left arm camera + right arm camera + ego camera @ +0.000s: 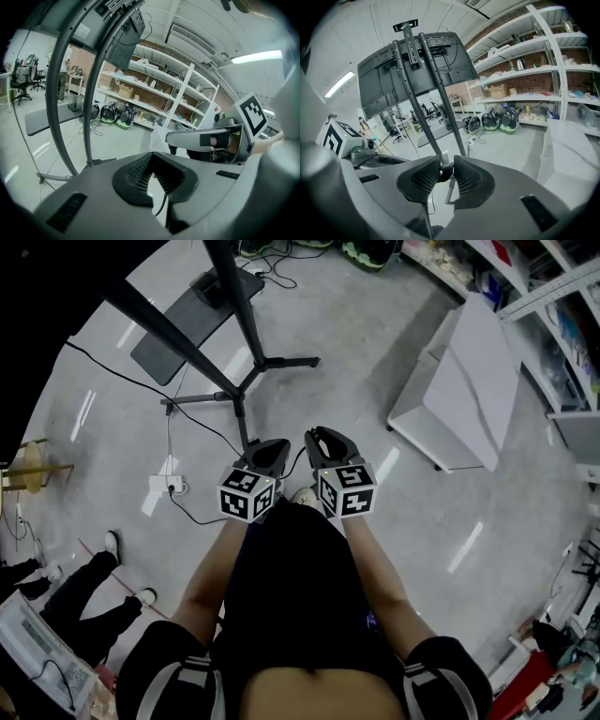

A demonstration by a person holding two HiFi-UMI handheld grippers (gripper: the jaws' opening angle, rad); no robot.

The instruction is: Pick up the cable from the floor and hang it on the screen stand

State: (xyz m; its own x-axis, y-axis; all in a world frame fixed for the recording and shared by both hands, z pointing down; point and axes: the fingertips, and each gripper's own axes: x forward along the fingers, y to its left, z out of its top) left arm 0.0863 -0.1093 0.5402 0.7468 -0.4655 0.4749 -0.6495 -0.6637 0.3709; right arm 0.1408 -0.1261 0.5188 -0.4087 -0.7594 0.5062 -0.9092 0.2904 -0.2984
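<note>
Both grippers are raised side by side in front of the person's chest. My left gripper (267, 448) is shut on a thin black cable (161, 206), which hangs down behind its pads (138, 174). From there the cable (199, 516) loops down to the floor. My right gripper (326, 437) is shut on a round black plug (445, 171) at the cable's end. The black screen stand (236, 329) rises just ahead. In the right gripper view, the screen's back (417, 61) and its two poles are directly beyond the jaws. The stand's poles (70, 93) fill the left of the left gripper view.
A white power strip (173, 486) lies on the floor by the stand's base legs (272, 363). The stand carries a grey shelf (187, 322). A white box (469, 381) and storage shelves (553, 296) are on the right. A seated person's legs (94, 587) are at the left.
</note>
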